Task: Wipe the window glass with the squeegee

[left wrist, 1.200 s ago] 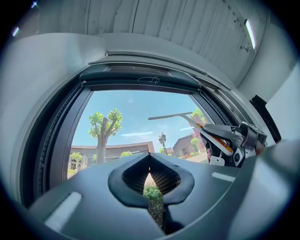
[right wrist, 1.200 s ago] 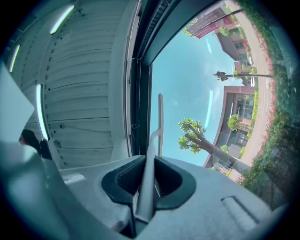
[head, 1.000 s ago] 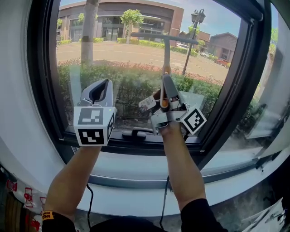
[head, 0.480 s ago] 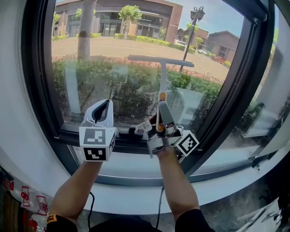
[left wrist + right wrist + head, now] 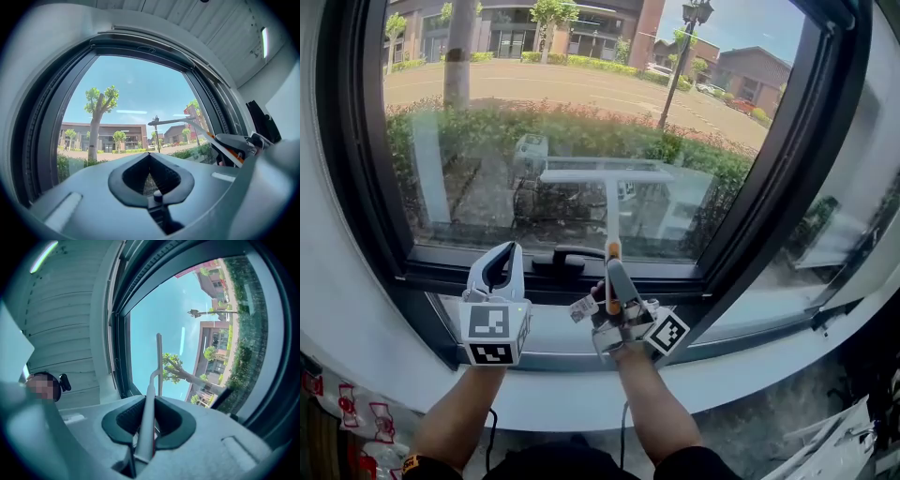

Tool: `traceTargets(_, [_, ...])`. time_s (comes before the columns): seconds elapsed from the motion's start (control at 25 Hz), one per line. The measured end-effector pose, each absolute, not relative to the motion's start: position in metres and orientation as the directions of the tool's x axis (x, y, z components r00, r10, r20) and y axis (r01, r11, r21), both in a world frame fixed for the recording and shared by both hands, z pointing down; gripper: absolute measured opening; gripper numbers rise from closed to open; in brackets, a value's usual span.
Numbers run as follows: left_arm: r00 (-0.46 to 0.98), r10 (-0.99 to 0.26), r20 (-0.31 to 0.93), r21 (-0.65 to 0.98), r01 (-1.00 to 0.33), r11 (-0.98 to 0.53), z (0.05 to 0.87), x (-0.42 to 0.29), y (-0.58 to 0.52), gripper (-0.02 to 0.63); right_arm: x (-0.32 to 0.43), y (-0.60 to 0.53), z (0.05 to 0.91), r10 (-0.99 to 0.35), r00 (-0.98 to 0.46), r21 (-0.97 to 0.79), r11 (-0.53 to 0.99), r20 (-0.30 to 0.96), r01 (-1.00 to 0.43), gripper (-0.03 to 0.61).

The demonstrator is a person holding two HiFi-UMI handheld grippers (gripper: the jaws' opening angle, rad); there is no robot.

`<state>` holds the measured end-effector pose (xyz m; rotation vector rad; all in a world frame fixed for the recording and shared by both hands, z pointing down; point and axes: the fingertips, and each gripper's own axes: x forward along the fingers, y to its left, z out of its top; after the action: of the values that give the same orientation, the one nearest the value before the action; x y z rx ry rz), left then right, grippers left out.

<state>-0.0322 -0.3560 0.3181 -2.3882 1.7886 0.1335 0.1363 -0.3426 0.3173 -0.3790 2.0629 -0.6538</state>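
at the window glass [image 5: 487, 141], one squeegee [image 5: 610, 211] in right gripper [image 5: 614, 272]

White T-shaped squeegee [image 5: 610, 202] upright, blade horizontal, flat against lower window glass [image 5: 487, 122].

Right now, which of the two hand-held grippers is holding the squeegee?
The right hand-held gripper: its jaws clamp the squeegee by its handle. The left hand-held gripper, beside it, holds nothing.

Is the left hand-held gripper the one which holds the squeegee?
No, the left hand-held gripper has nothing between its jaws; the squeegee is clamped by its handle in the right hand-held gripper.
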Motion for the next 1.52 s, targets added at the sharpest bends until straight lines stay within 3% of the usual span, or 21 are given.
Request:
traceTargets(0.76, [0.299,-0.954,0.003,-0.028,-0.954,-0.299,0.407,-0.007,-0.363,0.009,0.14,-0.336,0.404,-0.568,-0.551,-0.675,0.738,-0.612,-0.012,0.046])
traceTargets(1.52, [0.237,-0.958,-0.159,-0.037,-0.971,-0.234,0.33,-0.017,-0.37,0.009,0.125,-0.317,0.352,-0.408,-0.641,-0.591,0.801,-0.65,0.089,0.043])
